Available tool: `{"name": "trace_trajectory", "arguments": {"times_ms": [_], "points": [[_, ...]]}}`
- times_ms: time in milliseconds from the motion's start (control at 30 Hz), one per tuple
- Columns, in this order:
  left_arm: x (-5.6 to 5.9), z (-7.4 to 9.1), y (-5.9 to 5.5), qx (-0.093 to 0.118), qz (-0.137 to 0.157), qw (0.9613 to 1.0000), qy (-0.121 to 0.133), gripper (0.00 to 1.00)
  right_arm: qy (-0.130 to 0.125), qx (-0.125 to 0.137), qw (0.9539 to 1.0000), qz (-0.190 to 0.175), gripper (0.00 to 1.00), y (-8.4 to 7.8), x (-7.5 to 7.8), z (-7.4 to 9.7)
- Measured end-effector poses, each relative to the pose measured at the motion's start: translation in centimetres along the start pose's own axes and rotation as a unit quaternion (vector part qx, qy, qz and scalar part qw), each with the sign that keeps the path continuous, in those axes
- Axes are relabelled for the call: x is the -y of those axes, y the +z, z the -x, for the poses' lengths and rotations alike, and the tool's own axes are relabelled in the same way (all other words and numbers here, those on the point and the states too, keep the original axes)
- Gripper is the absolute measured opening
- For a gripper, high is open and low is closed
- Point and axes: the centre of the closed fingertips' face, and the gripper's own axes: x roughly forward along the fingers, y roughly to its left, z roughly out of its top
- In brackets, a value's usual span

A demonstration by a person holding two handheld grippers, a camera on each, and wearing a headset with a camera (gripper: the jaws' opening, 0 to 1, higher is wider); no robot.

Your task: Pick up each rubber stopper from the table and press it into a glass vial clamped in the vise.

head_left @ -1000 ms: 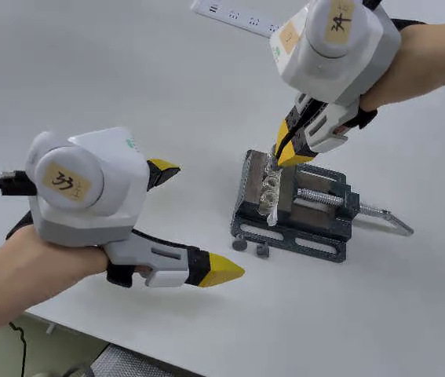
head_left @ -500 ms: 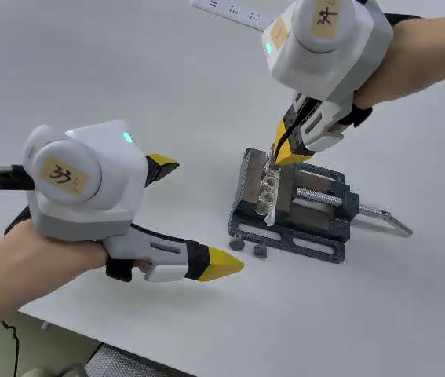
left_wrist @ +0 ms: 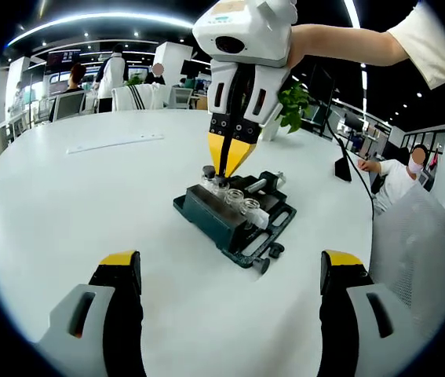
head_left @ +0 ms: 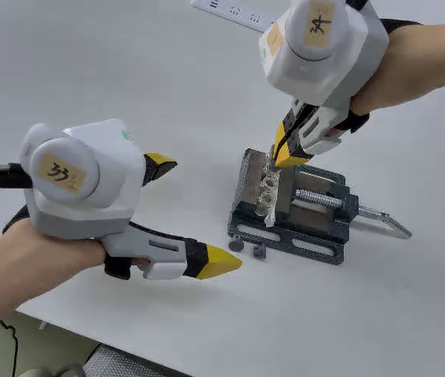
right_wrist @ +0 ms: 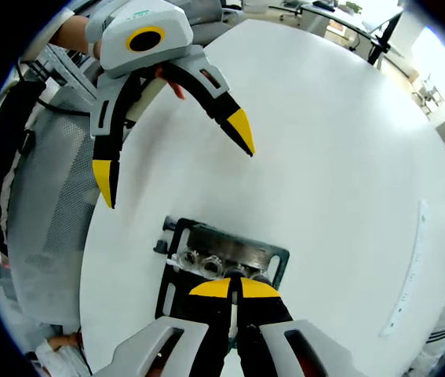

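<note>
**Rubber stoppers [head_left: 236, 245] beside the vise [head_left: 320, 224]; right gripper [head_left: 281, 159] closed over the glass vials [head_left: 268, 196]**

Lying loose on the white table [head_left: 128, 78] as two small grey pieces, right against the near edge of the vise's base, a little below the middle of the head view. Standing clamped upright in a short row between the vise's plates, just right of the middle in the head view and at the centre of the left gripper view. Carrying what looks like a dark stopper on the end vial, the one beside the right gripper's tips in the left gripper view.

Pointing the right gripper steeply down from the upper right of the head view, its yellow tips pressed together with only a hairline between them, at the far end of the row. Touching that end vial or hanging just above it: cannot tell which, nor whether anything small is pinched between the tips.

Holding the left gripper [head_left: 191, 214] at the lower left of the head view, well apart from the vise, jaws spread wide and grasping nothing. Showing those same spread jaws at the upper left of the right gripper view.

Sticking out from the vise toward the right edge of the head view, a screw handle [head_left: 383, 220]. Lying along the top edge of the head view, a white power strip [head_left: 230, 9].
</note>
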Motion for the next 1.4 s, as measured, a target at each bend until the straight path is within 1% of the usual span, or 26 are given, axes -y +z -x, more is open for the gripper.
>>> {"name": "trace_trajectory", "arguments": {"times_ms": [133,200,233,333,400,433,467,533,600,633,767,800,867,900,933,1000,1067,1100,1133,1200,1233,1300,1367,1400], "points": [[-0.2,0.0,-0.1,0.002,0.001,1.0,0.001,0.94,-0.002,0.006,0.9999,-0.008,0.0,-0.1,-0.2,0.0],[-0.6,0.1,-0.2,0.0,-0.001,1.0,0.001,0.94,-0.005,0.004,0.9999,-0.01,0.0,0.0,-0.2,0.0],[-0.6,0.1,-0.2,0.002,0.0,1.0,0.002,0.94,-0.006,0.001,1.0,-0.004,0.0,0.0,-0.2,0.0],[-0.7,0.1,-0.3,0.003,0.002,1.0,0.004,0.94,-0.007,-0.004,1.0,-0.005,0.0,0.0,0.0,0.0],[-0.9,0.3,-0.4,0.004,0.002,1.0,0.005,0.94,-0.004,0.002,0.9998,-0.02,0.0,0.0,0.0,0.0],[-0.8,0.2,-0.3,0.005,0.004,1.0,0.005,0.94,-0.006,0.003,0.9998,-0.021,0.0,0.0,0.0,0.0],[-0.9,0.3,-0.4,0.005,0.004,1.0,0.006,0.94,-0.007,0.003,0.9999,-0.014,0.0,-0.1,-0.1,0.0],[-1.0,0.3,-0.5,0.003,0.004,1.0,0.008,0.94,-0.011,-0.001,0.9999,-0.012,0.0,0.0,-0.3,0.0],[-1.1,0.4,-0.5,0.004,0.005,0.9999,0.008,0.94,-0.015,-0.004,0.9998,-0.011,0.0,-0.1,-0.1,-0.1],[-1.0,0.3,-0.4,0.005,0.005,0.9999,0.009,0.94,-0.018,-0.006,0.9998,-0.002,0.0,0.0,-0.1,0.0],[-1.1,0.4,-0.4,0.006,0.006,0.9999,0.011,0.94,-0.017,-0.006,0.9998,-0.011,0.0,0.0,0.0,0.0],[-1.1,0.3,-0.4,0.006,0.006,0.9999,0.011,0.94,-0.02,-0.011,0.9997,-0.003,0.0,0.0,0.1,-0.1],[-1.1,0.3,-0.3,0.006,0.004,0.9999,0.012,0.94,-0.027,-0.019,0.9994,0.0,0.0,0.0,0.0,0.0],[-1.0,0.3,-0.1,0.008,0.006,0.9999,0.011,0.94,-0.026,-0.019,0.9995,0.003,0.0,0.0,0.0,0.0],[-0.9,0.2,-0.1,0.007,0.007,0.9999,0.01,0.94,-0.024,-0.016,0.9995,-0.01,0.0,-0.1,0.1,0.0],[-0.9,0.2,0.0,0.005,0.002,0.9999,0.011,0.94,-0.026,-0.011,0.9995,-0.011,0.0,-0.2,0.2,0.1],[-0.8,0.2,0.2,0.009,0.004,0.9999,0.01,0.94,-0.027,-0.001,0.9995,-0.015,0.0,-0.3,0.4,0.1],[-0.8,0.2,0.2,0.007,0.004,0.9999,0.009,0.94,-0.022,0.01,0.9991,-0.035,0.0,-0.3,0.5,0.0],[-0.8,0.2,0.2,0.006,0.0,0.9999,0.01,0.94,-0.02,0.016,0.9988,-0.042,0.0,-0.3,0.6,0.1],[-0.7,0.2,0.3,0.005,-0.002,0.9999,0.01,0.94,-0.025,0.017,0.9986,-0.043,0.0,-0.1,0.2,0.1],[-0.7,0.3,0.4,0.007,-0.002,0.9999,0.011,0.94,-0.034,0.012,0.9992,-0.017,0.0,0.0,0.2,0.1],[-0.7,0.4,0.3,0.005,-0.002,0.9999,0.011,0.94,-0.035,0.008,0.9989,-0.031,0.0,0.1,0.3,0.0],[-0.7,0.4,0.2,0.003,-0.006,0.9999,0.011,0.94,-0.037,0.004,0.999,-0.024,0.0,0.0,0.3,0.0],[-0.7,0.5,0.3,0.004,-0.006,0.9999,0.011,0.94,-0.038,0.005,0.9989,-0.025,0.0,-0.2,0.6,0.0]]}}
